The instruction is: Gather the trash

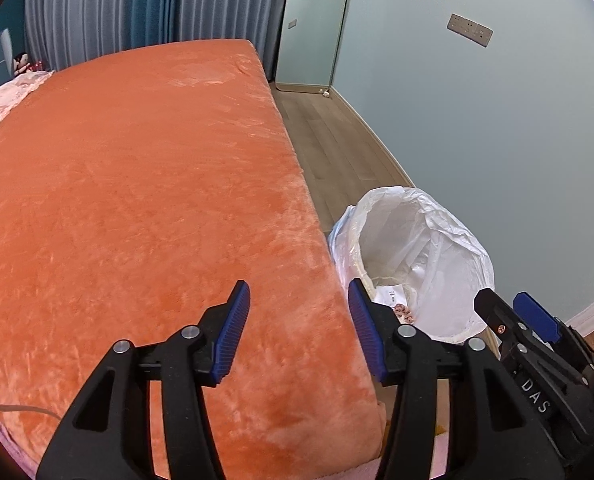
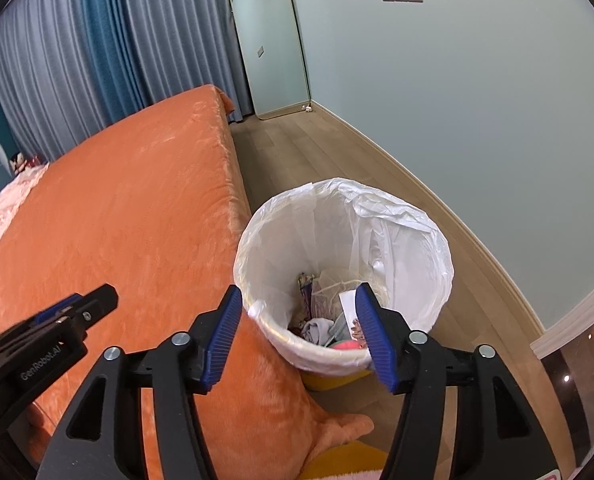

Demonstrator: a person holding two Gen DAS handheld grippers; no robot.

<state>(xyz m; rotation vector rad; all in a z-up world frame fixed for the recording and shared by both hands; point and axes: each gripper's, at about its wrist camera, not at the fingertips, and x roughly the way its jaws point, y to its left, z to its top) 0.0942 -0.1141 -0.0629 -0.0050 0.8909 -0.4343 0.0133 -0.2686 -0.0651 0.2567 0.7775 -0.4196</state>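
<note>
A waste bin lined with a white plastic bag [image 2: 401,248] stands on the wooden floor beside the orange bed [image 2: 137,208]. Crumpled wrappers and paper scraps [image 2: 321,320] lie at its bottom. My right gripper [image 2: 299,292] hovers open over the bin's near rim, nothing between its blue pads. My left gripper [image 1: 299,292] is open too, empty, above the bed's [image 1: 137,200] right edge. In the left wrist view the bin [image 1: 437,248] sits to the right, with the right gripper [image 1: 505,300] at its near side. The left gripper [image 2: 93,300] shows at the left of the right wrist view.
A pale blue wall [image 2: 477,100] runs close behind the bin. A tall mirror [image 2: 273,48] leans in the far corner beside blue-grey curtains [image 2: 97,48]. Pink bedding [image 1: 5,100] lies at the bed's far left. A thin cable [image 1: 25,410] lies on the near left.
</note>
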